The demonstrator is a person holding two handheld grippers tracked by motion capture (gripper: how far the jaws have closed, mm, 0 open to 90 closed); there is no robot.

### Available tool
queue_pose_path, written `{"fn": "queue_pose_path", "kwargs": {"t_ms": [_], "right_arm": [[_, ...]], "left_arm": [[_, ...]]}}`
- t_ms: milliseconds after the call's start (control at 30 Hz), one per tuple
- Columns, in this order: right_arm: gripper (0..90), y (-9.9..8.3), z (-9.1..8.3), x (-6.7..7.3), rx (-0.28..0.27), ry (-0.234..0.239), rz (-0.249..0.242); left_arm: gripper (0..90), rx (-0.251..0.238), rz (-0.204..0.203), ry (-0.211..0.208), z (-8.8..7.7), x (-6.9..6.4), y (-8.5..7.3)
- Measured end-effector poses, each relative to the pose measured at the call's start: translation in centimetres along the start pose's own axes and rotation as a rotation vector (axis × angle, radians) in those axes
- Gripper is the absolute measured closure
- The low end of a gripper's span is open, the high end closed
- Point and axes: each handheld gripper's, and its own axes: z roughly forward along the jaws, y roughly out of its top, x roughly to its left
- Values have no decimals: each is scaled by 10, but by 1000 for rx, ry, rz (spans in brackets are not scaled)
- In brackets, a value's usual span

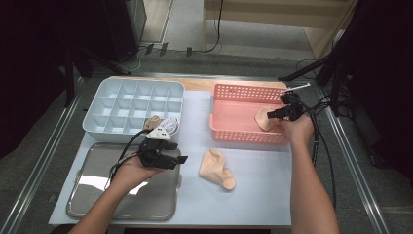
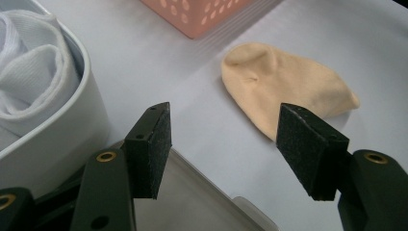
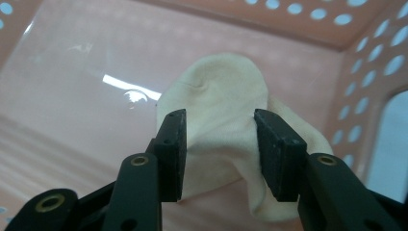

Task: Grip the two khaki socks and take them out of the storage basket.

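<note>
A cream sock (image 3: 216,86) lies in the pink basket (image 1: 243,137) at the right of the table. My right gripper (image 3: 220,120) reaches into the basket, and the fabric bunches between its two pads, which press on it from both sides. In the high view that gripper (image 1: 271,116) sits at the basket's right end over the sock (image 1: 262,120). A second peach sock (image 1: 216,168) lies flat on the white mat in front of the basket. My left gripper (image 1: 181,159) hovers over the metal tray's corner, open and holding nothing, pointing at that sock (image 2: 284,89).
A white divided organizer (image 1: 134,105) stands at the back left, with rolled white socks (image 1: 168,125) in its near right cell. A metal tray (image 1: 126,197) lies at the front left. Cables trail from both grippers. Table rails run along both sides.
</note>
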Motion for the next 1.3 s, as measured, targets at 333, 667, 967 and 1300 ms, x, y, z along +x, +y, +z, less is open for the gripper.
{"fn": "queue_pose_path", "kwargs": {"t_ms": [333,667,967,1300], "right_arm": [[795,3,11,10,65,40,-21],[866,5,4,12,43,138,8],[868,8,-15,17,0,182,2],[868,9,-35,27,-45,224,-12]], "left_arm": [[383,-3,-3,5,-1,2,0],[384,-10,-7,9,-1,2,0],[384,-6,-2,8,1,1,0],[384,-6,1,9,1,0,1]]}}
